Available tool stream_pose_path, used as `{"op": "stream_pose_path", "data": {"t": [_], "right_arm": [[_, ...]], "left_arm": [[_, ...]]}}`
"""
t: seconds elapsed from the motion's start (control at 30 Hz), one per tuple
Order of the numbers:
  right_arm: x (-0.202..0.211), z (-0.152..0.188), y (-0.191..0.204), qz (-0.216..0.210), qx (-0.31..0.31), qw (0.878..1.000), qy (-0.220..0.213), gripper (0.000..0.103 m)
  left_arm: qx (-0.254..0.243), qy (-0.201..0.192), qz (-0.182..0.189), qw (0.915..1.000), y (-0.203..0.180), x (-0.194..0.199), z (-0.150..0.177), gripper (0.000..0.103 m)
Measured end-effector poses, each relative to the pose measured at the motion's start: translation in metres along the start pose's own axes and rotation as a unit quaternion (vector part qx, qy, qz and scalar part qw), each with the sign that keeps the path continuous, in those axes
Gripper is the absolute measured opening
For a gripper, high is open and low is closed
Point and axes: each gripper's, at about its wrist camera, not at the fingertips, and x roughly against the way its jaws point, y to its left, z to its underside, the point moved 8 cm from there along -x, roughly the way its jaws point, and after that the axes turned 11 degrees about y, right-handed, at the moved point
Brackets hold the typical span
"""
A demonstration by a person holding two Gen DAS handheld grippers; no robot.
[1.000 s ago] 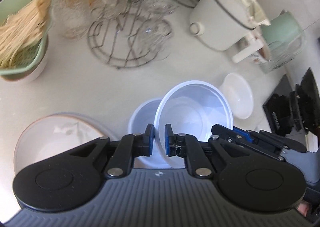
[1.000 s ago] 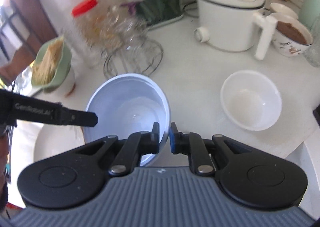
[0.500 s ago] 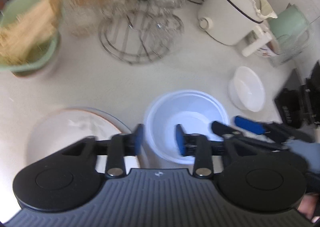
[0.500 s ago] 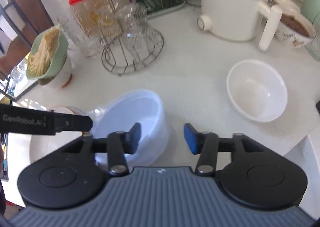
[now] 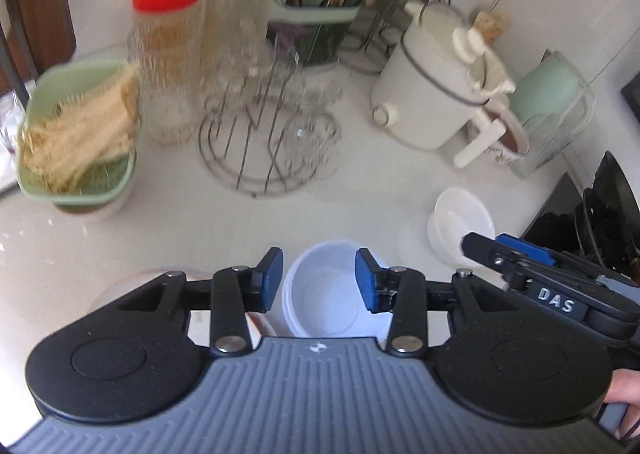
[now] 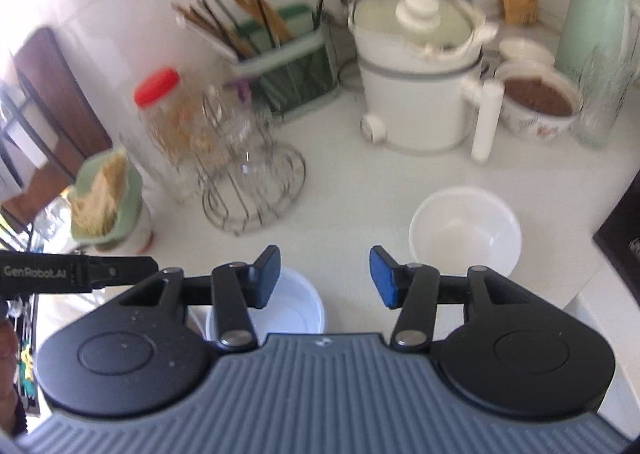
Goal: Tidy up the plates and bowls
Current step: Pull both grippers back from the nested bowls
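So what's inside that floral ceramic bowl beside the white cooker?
The floral ceramic bowl holds something brown and grainy, filling it nearly to the rim. The white cooker's handle covers its left edge; what lies below the surface is hidden.

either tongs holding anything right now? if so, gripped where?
Nothing held. Left tongs and right tongs are both open, and the pale blue bowl sits free on the counter below them.

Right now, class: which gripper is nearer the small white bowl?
Right. The right gripper hangs beside the small white bowl; the left gripper sits over the pale blue bowl, farther off.
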Motion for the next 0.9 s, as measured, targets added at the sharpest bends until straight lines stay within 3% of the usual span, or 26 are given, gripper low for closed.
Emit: {"op": "stream_pose_path", "data": {"t": [0.4, 0.67, 0.9], "right_arm": [[0.052, -0.032, -0.012, -0.01, 0.051, 0.996, -0.07, 0.052], [0.067, -0.041, -0.036, 0.002, 0.063, 0.994, -0.095, 0.052], [0.068, -0.035, -0.059, 0.003, 0.047, 0.995, -0.092, 0.052]], "left_arm": [[-0.008, -0.084, -0.006, 0.9964, -0.047, 0.047, -0.022, 0.045], [-0.011, -0.094, 0.008, 0.9954, -0.081, 0.043, -0.03, 0.045], [-0.021, -0.085, 0.026, 0.9958, -0.108, 0.031, -0.033, 0.045]]}}
